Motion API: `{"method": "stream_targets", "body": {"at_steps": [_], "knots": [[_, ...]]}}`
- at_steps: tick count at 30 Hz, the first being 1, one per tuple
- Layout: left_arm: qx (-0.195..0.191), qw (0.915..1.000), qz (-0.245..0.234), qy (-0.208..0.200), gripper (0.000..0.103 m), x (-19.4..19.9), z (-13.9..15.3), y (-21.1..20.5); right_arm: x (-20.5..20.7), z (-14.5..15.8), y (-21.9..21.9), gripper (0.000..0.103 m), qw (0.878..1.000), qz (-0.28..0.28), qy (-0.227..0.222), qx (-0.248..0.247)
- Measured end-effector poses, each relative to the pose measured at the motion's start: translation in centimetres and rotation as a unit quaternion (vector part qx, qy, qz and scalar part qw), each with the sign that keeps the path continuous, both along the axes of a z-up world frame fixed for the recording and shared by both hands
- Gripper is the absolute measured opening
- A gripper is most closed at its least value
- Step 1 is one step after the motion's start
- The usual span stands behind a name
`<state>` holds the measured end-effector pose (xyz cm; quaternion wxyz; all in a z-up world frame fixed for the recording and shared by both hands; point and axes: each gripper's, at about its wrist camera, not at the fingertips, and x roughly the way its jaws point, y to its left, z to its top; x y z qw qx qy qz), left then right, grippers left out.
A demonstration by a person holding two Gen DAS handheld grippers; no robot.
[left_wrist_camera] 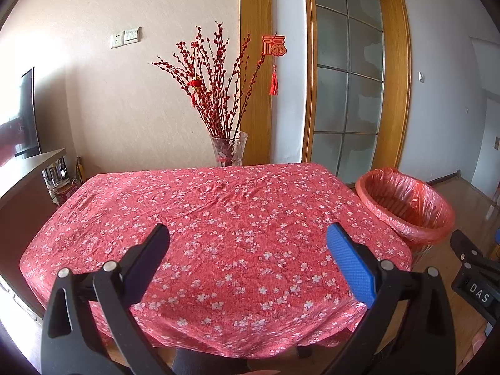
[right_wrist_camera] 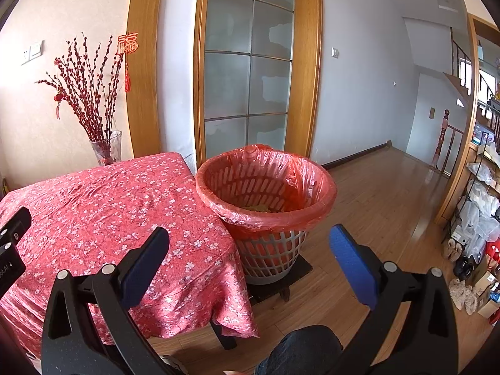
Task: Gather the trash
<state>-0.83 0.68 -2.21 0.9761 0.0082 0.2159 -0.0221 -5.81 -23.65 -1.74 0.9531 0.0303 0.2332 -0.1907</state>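
Nearest in the left wrist view, the left gripper (left_wrist_camera: 248, 243) hangs over the near edge of the table, jaws spread wide with nothing between them; one blue pad (left_wrist_camera: 350, 265) faces inward. At the right edge of that view the other tool's black body shows white letters reading "DAS" (left_wrist_camera: 479, 292).

Over on the right wrist view, the right gripper (right_wrist_camera: 248, 243) also stands wide open and empty, held above the gap between the table corner and the floor, with a dark-clothed knee (right_wrist_camera: 300, 348) just below it.

The floral red tablecloth (left_wrist_camera: 218, 218) covers the table, its top bare of any litter. Just beside the table's right corner stands the waste basket (right_wrist_camera: 265, 215), a grey slatted bin lined with a red plastic bag (right_wrist_camera: 300, 184), sitting on a small dark stool (right_wrist_camera: 281, 284). Something yellowish lies at its bottom; exactly what, I cannot tell.

Farther back, a glass vase (left_wrist_camera: 229, 148) of red budded branches stands against the wall past the table's far edge. A red hanging ornament (left_wrist_camera: 274, 45) with a Chinese character and tassel hangs on the wooden frame, next to the frosted-glass door (left_wrist_camera: 347, 87).
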Motion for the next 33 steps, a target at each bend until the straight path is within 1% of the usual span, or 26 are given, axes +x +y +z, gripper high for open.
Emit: {"method": "stream_targets", "body": {"at_steps": [33], "knots": [[0.004,1.0,-0.002,0.007,0.098,0.21,-0.55,-0.07,0.04,-0.13,-0.42,0.101,1.0,0.001,0.002,0.004]]}}
